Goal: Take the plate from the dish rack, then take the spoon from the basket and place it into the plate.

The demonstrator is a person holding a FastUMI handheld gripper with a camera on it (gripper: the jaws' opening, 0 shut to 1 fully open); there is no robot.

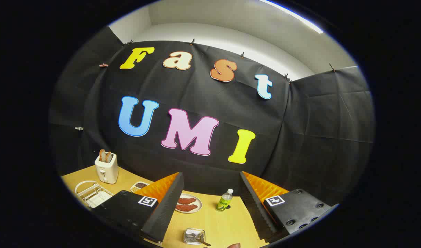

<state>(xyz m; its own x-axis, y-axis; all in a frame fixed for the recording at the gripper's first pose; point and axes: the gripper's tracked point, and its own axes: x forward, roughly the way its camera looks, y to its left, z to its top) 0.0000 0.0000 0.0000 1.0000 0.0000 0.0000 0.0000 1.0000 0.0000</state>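
- Wooden tabletop (pixel 214 220), pale yellow, against a black cloth wall; I am holding the gripper (pixel 210 206) high above it, tilted up toward the wall.
- Gripper: fingers spread wide apart, nothing between the pads, gripping nothing.
- Dish rack (pixel 91 193): white wire, at about 9 o'clock from the fingers, beyond the left finger; I cannot tell whether a plate stands in it.
- Toaster (pixel 106 168): white, bread in its slots, just behind the rack at about 10 o'clock.
- Small dish (pixel 140 186) of dark bits, between rack and left finger.
- Plate (pixel 187 204): round, holding two reddish pieces of food, between the fingers at 12 o'clock.
- Bottle (pixel 225 200): clear, green label, upright, at 1 o'clock, just beside the right finger.
- Clear container (pixel 194 236) near 6 o'clock, below the fingers; a dark-handled utensil lies in it, handle pointing toward 4 o'clock. Possibly the spoon; too small to confirm.
- Judgement: first move turns on the rack lying well left, so I must swing toward 9 o'clock and tip down.
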